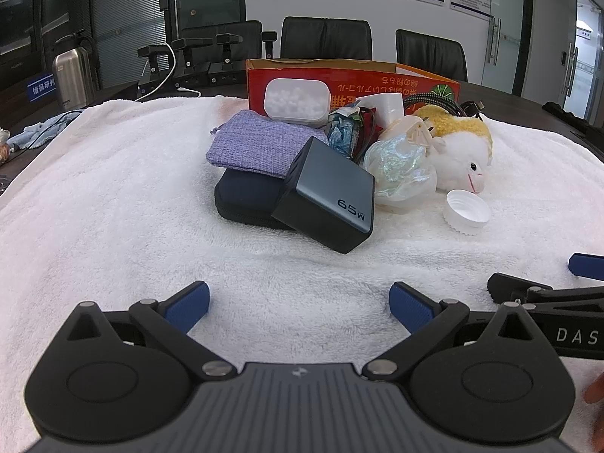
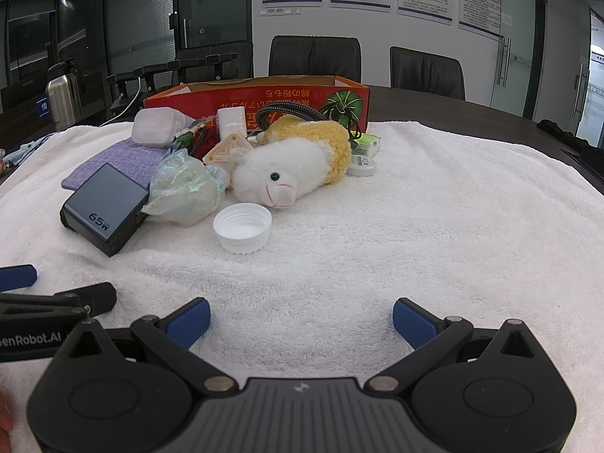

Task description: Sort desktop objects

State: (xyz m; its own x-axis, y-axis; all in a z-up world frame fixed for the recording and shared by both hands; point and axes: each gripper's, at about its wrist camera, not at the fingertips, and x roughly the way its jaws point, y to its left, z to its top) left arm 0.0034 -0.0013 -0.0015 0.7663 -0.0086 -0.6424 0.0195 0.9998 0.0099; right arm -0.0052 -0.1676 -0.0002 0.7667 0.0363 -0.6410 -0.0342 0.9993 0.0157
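While both grippers hover low over the white towel (image 2: 434, 226) that covers the table, neither holds anything: the left gripper (image 1: 299, 304) stands wide apart, blue pads clear of the cloth, and the right gripper (image 2: 301, 321) is spread just as wide beside it. Ahead of them lies a heap of desktop objects in front of a red cardboard box (image 2: 287, 100). A grey 65W charger (image 1: 328, 198) leans tilted against a dark zip case (image 1: 245, 200), with a purple woven pouch (image 1: 260, 143) draped over the case. Just right of the charger sits a crumpled iridescent plastic wrapper (image 2: 185, 188), touching a white and yellow plush sheep (image 2: 298, 166) that lies on its side. A white bottle cap (image 2: 242, 226) rests open side up near the sheep's face. Behind the pouch a translucent box of white pellets (image 1: 296, 102) leans on the red box, and a braided cable (image 2: 294, 109) loops behind the sheep.
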